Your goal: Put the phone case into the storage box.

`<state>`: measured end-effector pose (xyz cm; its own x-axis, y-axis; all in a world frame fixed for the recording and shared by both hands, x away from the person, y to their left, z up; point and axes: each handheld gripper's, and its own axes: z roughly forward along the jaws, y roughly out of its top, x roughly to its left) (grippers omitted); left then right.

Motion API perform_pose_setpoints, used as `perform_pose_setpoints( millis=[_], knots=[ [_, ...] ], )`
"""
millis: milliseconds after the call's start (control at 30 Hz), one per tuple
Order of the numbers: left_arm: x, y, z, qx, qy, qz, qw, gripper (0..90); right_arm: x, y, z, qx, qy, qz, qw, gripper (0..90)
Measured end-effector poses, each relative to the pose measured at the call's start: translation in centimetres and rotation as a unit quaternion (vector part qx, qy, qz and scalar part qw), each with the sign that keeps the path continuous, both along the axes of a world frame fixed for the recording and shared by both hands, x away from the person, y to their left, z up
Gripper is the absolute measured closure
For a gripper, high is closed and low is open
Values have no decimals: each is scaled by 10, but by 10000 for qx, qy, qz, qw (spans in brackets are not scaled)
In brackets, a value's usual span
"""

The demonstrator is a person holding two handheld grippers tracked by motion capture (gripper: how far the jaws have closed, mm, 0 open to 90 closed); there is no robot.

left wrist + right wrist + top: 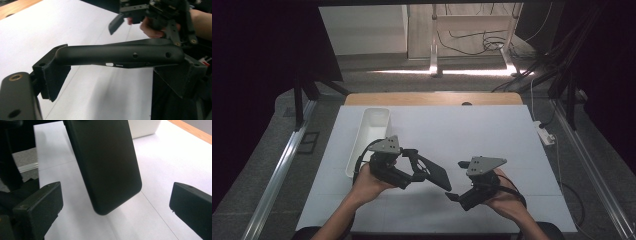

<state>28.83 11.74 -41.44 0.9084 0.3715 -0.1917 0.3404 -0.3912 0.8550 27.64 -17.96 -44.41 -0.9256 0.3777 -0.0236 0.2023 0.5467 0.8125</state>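
Note:
A black phone (435, 173), or a phone in a black case, hangs above the white mat. My left gripper (414, 164) is shut on it. In the left gripper view the phone (120, 53) spans from pad to pad of that gripper (116, 75), with its edge ports facing the camera. My right gripper (457, 180) stands open just right of the phone's free end. In the right gripper view the phone's rounded end (107, 165) hangs between the spread jaws of the right gripper (116, 205), touching neither pad. The right gripper and its hand (152, 15) also show in the left gripper view.
A long white bin (373, 131) stands at the mat's left, behind my left hand, and its corner (143, 127) shows in the right gripper view. The white mat (492, 135) covers a wooden table (432, 98). A power strip (546, 134) lies off the right edge.

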Motion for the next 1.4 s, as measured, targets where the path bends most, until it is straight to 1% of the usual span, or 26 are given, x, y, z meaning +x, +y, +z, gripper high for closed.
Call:
perform_pose_setpoints(
  millis=[67, 100, 133, 200, 300, 467, 533, 567, 600, 633, 700, 733, 767, 833, 900, 1033, 1133, 1400],
  knots=[
    [1, 1, 0, 70, -4, 135, 9999, 145, 0, 1, 0, -26, -2, -36, 10000, 0],
    [1, 1, 0, 106, 27, 238, 9997, 144, 0, 2, 0, -104, -21, -150, 9998, 0],
    [1, 1, 0, 106, 27, 238, 9997, 144, 0, 3, -1, -107, -31, -196, 9997, 0],
    [2, 0, 0, 168, 40, 380, 9991, 144, 0, 4, -1, -169, -45, -343, 9993, 0],
    [2, -2, 0, 255, 29, 485, 9985, 144, 1, 5, -1, -208, -50, -480, 9986, 0],
    [3, -5, 0, 398, 24, 718, 9966, 143, 2, 5, -1, -232, -43, -578, 9981, 0],
    [4, -6, 0, 395, 68, 787, 9961, 143, 2, 6, -2, -239, -55, -584, 9980, 0],
    [4, -6, 0, 395, 68, 787, 9961, 143, 2, 6, -2, -239, -55, -584, 9980, 0],
    [4, -7, 0, 384, 99, 807, 9959, 143, 2, 8, -3, -276, 36, -571, 9980, 0],
    [5, -7, 0, 363, 122, 819, 9959, 143, 2, 8, -3, -276, 36, -571, 9980, 0],
    [5, -8, 0, 306, 179, 809, 9961, 143, 1, 10, -5, -355, 16, -572, 9977, 0],
    [5, -9, 0, 318, 179, 827, 9959, 143, 1, 12, -6, -385, -23, -588, 9975, 0],
    [5, -9, 0, 309, 185, 828, 9959, 143, 1, 13, -6, -448, -20, -638, 9970, 0],
    [5, -10, 0, 282, 218, 817, 9960, 143, 1, 14, -7, -469, -21, -653, 9968, 0],
    [4, -11, 0, 246, 263, 833, 9959, 143, 1, 17, -8, -518, 7, -746, 9959, 0],
    [4, -15, 2, 130, 351, 783, 9962, 143, 3, 22, -9, -586, 91, -808, 9950, 0],
    [3, -18, 3, 106, 369, 762, 9964, 143, 3, 27, -10, -642, 85, -957, 9933, 0],
    [0, -23, 6, 33, 437, 695, 9966, 143, 5, 34, -12, -767, 131, -1048, 9914, 0]
  ],
)
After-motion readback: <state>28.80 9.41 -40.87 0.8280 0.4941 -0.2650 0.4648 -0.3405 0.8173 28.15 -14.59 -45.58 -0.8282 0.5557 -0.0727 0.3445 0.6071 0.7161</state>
